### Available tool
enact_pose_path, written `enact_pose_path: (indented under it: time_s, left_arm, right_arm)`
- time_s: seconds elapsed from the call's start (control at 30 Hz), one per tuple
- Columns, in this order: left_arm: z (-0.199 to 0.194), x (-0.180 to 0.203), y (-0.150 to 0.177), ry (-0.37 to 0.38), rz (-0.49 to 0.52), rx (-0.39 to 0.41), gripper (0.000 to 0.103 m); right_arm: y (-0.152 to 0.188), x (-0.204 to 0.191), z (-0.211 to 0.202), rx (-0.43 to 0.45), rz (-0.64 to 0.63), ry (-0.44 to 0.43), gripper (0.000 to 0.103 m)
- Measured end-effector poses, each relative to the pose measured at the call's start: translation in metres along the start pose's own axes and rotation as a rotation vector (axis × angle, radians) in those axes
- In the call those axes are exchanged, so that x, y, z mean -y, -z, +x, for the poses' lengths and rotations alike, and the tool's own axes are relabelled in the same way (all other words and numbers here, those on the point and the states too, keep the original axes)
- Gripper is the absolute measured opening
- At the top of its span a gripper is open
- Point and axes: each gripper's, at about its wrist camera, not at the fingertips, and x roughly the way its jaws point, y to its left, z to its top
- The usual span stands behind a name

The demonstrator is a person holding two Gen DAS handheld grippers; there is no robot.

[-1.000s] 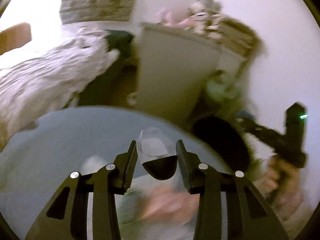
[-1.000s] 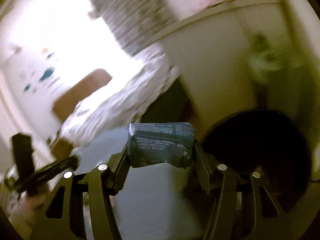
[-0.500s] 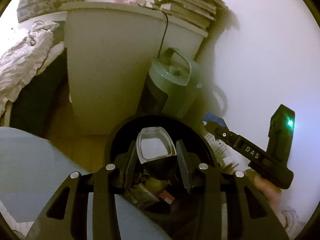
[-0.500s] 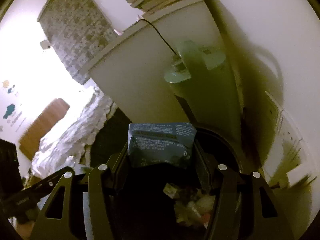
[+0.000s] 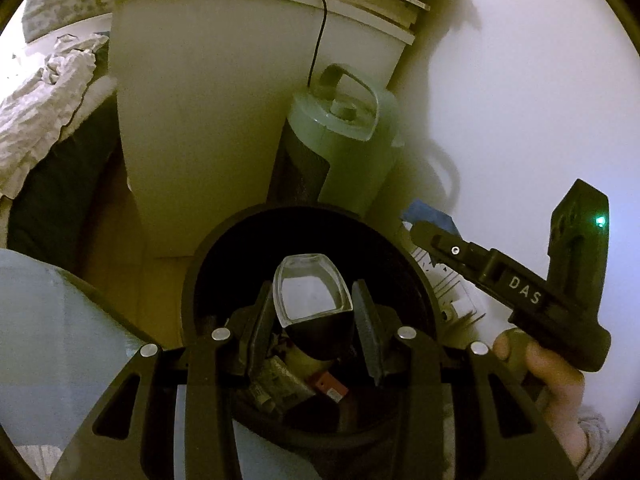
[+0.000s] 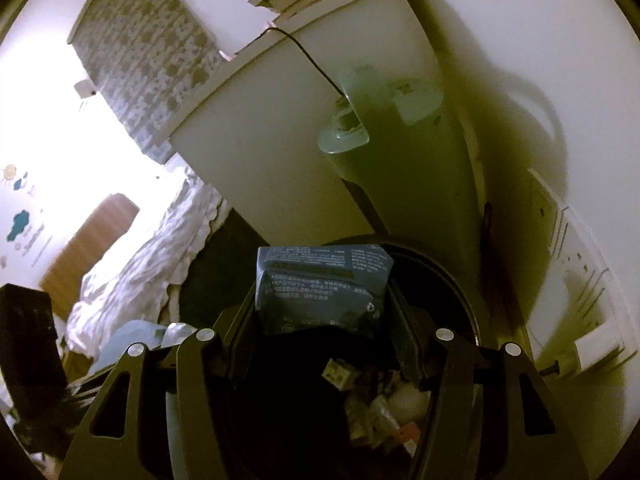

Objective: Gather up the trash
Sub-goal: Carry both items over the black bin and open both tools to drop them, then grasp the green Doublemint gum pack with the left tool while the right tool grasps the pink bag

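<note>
My left gripper is shut on a small clear plastic cup with a dark bottom, and holds it over the open mouth of a round black trash bin. Wrappers and scraps lie inside the bin. In the right wrist view my right gripper is shut on a blue-grey printed packet, also above the black bin, whose litter shows below the fingers. The right gripper's body, held by a hand, appears at the right of the left wrist view.
A pale green cylindrical appliance with a handle stands right behind the bin, against a white cabinet topped with stacked books. A black cord runs down the cabinet. A bed with rumpled bedding lies left. The white wall is on the right.
Both grippers swung from the light blue surface and bed toward the corner and came down over the bin. Over the last half second they have barely moved. Cup and packet stay gripped.
</note>
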Motion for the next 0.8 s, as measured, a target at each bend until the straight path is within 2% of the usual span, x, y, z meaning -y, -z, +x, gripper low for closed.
enact_pose_path:
  time_s: [0.33, 0.53, 0.6, 0.67, 0.8]
  left_arm:
    - [0.010, 0.004, -0.003, -0.005, 0.011, -0.015, 0.041]
    - [0.012, 0.005, -0.005, -0.008, 0.013, -0.031, 0.042]
    - [0.009, 0.005, -0.005, -0.012, 0.010, -0.024, 0.059]
    - [0.003, 0.006, -0.005, -0.013, 0.004, -0.004, 0.070]
    - [-0.014, 0.007, -0.004, -0.005, 0.005, 0.022, 0.070]
  right_arm:
    - [-0.004, 0.005, 0.005, -0.005, 0.022, -0.002, 0.060]
    - [-0.004, 0.007, 0.002, 0.013, 0.035, -0.006, 0.065]
    - [-0.003, 0.008, 0.000, 0.019, 0.039, -0.004, 0.068]
    - [-0.003, 0.008, 0.000, 0.024, 0.041, -0.001, 0.069]
    - [-0.003, 0.006, -0.001, 0.034, 0.040, 0.001, 0.074]
